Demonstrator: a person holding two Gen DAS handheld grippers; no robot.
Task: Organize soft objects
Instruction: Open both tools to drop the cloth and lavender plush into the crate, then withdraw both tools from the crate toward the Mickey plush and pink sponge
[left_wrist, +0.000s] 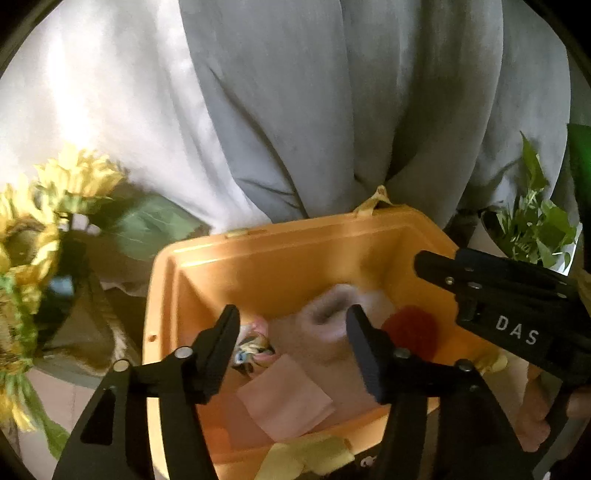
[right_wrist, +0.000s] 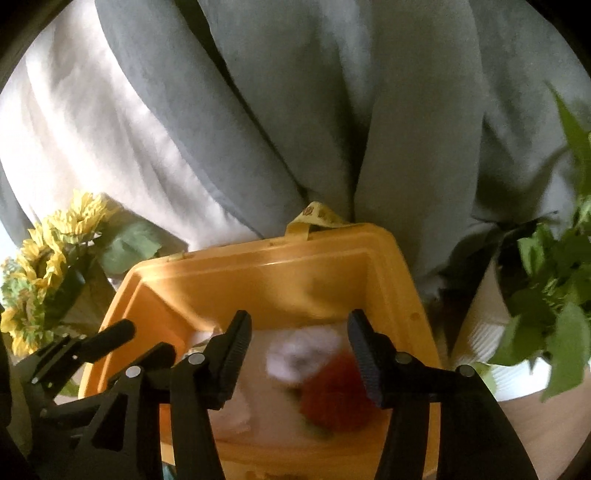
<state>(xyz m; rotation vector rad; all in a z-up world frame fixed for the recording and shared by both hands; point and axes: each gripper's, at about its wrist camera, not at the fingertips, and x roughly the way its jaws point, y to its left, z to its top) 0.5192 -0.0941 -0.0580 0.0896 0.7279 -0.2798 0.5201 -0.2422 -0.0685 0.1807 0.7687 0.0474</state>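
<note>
Sunflowers (left_wrist: 55, 206), yellow and blurred, stand at the far left beside a broad green leaf (left_wrist: 147, 229), just off the left rim of an orange bin (left_wrist: 280, 254). Behind everything hangs a grey curtain (left_wrist: 369, 110) with a paler white panel to its left. A short yellow ribbon loop (right_wrist: 317, 218) sticks up at the bin's far rim.

The left tongs (left_wrist: 291, 343) hover over the bin's near left part, jaws spread apart and gripping nothing. Below them, inside the bin, lie a small multicoloured patterned item (left_wrist: 255, 347) toward the left wall, a flat pink cloth (left_wrist: 288, 398) toward the near wall, and a pale fuzzy ring-shaped piece (left_wrist: 328, 314) near the middle. A crumpled yellow cloth (left_wrist: 306, 458) lies at the bin's near rim; whether it rests inside or over the edge cannot be told.

A red fluffy pom-pom (right_wrist: 336, 391) sits in the bin's right part, touching the fuzzy ring. The right tongs (right_wrist: 299, 347) hang above these 2 soft pieces, jaws likewise wide apart and empty.

At the far right, a leafy green plant (right_wrist: 554, 295) rises from a white ribbed pot (right_wrist: 484, 332), standing on the wooden desk (right_wrist: 535, 424) just beside the bin's right wall.
</note>
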